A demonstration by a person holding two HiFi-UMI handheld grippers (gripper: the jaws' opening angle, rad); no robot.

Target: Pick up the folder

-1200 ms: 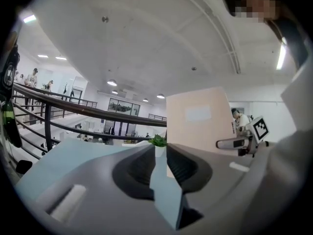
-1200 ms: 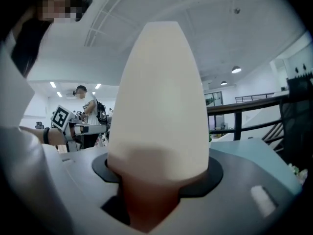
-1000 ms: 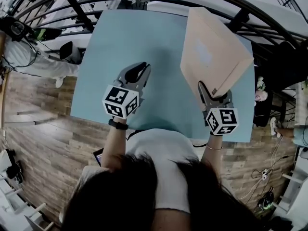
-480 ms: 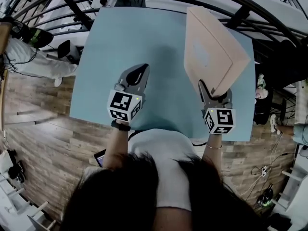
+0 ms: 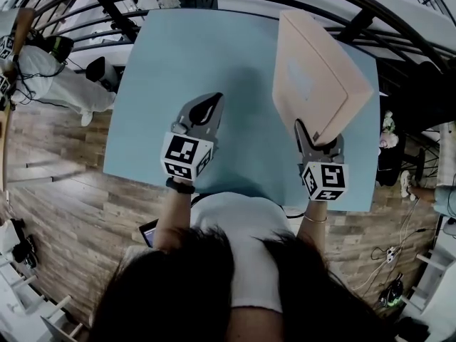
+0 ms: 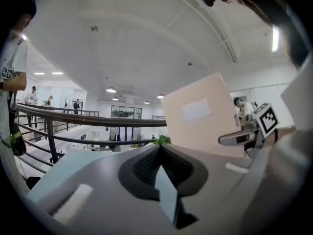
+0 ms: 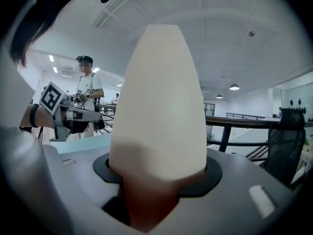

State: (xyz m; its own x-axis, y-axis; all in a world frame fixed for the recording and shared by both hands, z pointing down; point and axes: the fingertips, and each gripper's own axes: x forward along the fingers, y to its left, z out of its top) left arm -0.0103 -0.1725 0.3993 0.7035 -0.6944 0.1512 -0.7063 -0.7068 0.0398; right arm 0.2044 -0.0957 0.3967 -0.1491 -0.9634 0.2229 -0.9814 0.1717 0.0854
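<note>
The folder (image 5: pixel 313 77) is a thick, pale beige box file with a white label. It is held off the light blue table (image 5: pixel 214 55), tilted away from me. My right gripper (image 5: pixel 318 138) is shut on its near end. In the right gripper view the folder (image 7: pixel 159 106) fills the space between the jaws and rises from my right gripper (image 7: pixel 157 174). My left gripper (image 5: pixel 211 103) hovers over the table to the left of the folder, shut and empty. In the left gripper view the tips of my left gripper (image 6: pixel 160 148) meet, with the folder (image 6: pixel 205 116) at the right.
A dark metal railing (image 5: pixel 114 13) curves round the table's far side, with wooden floor below on the left. A person (image 7: pixel 88 94) stands behind the left gripper (image 7: pixel 73 116). A black chair (image 7: pixel 286 141) is at the right.
The left gripper's jaws, slightly apart a second ago, have come together with nothing in them. The folder stays in the right gripper, hardly moved.
</note>
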